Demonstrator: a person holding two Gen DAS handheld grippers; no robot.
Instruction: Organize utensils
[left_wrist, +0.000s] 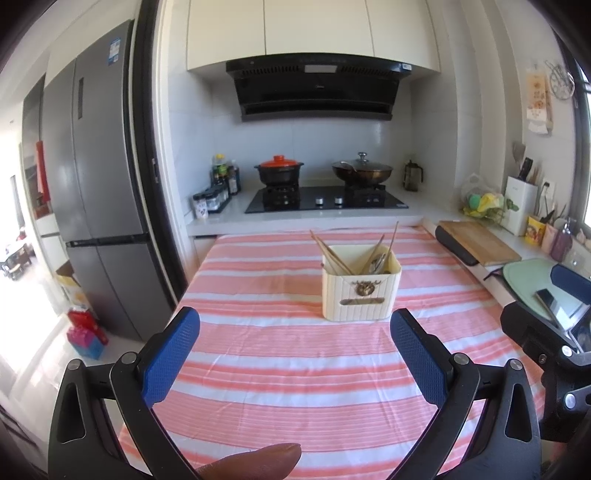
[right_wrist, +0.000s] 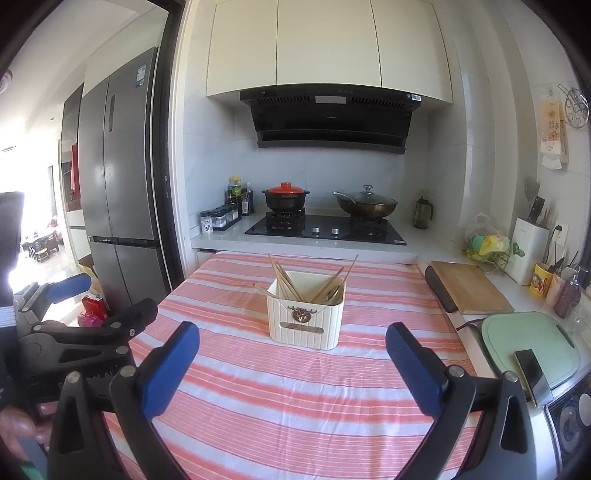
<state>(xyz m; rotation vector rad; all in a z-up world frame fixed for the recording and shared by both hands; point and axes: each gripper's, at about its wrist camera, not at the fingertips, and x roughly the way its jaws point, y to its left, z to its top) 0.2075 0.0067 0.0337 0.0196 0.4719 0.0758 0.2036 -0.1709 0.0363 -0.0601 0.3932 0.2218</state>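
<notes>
A cream ribbed utensil holder stands on the pink and white striped tablecloth, toward the far middle. Wooden chopsticks and some metal cutlery lean inside it. My left gripper is open, blue pads wide apart, nothing between them, well short of the holder. My right gripper is open too and empty, with the holder ahead between its fingers. The left gripper's body shows at the left of the right wrist view.
Behind the table runs a counter with a gas hob, a red-lidded pot and a lidded wok. To the right lie a wooden cutting board, a green board with a phone. A grey fridge stands left.
</notes>
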